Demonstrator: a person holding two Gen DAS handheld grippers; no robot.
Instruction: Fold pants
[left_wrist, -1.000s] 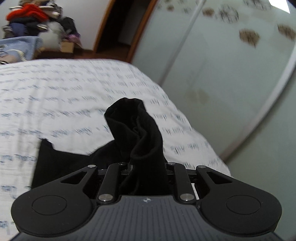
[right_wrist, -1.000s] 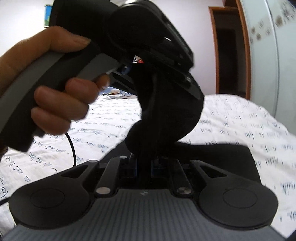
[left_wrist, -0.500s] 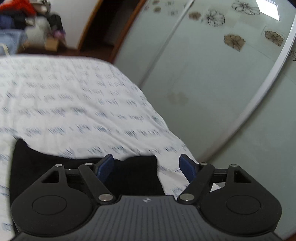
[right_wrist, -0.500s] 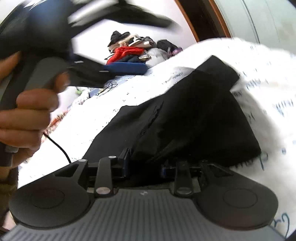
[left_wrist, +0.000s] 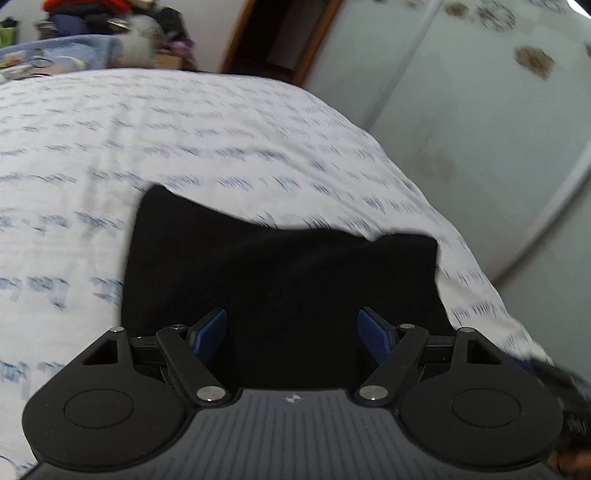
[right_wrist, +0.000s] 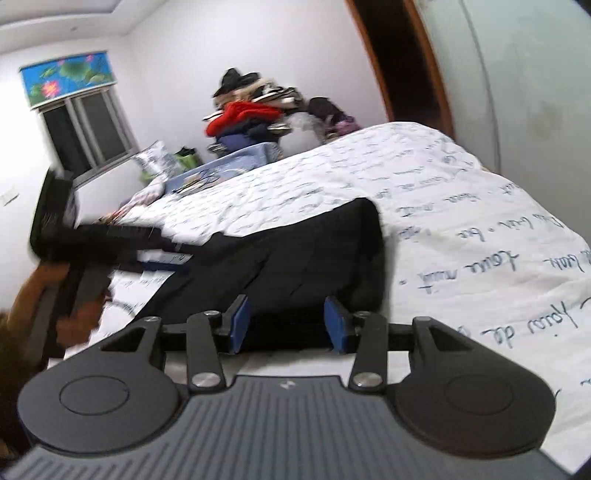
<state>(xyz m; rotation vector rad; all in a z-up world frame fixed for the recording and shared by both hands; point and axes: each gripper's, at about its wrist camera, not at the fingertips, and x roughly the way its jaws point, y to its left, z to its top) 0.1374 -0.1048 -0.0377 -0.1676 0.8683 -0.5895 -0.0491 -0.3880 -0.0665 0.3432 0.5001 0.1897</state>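
Now both the left gripper and right gripper gape wide and empty, having dropped the black pants, so the fold lies finished on the bed.

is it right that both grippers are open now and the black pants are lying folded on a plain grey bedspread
Not quite. The left gripper and right gripper are both open, and the black pants do lie folded, but the bedspread is not plain grey. It is white with blue handwriting-style print, which the right wrist view shows most clearly.
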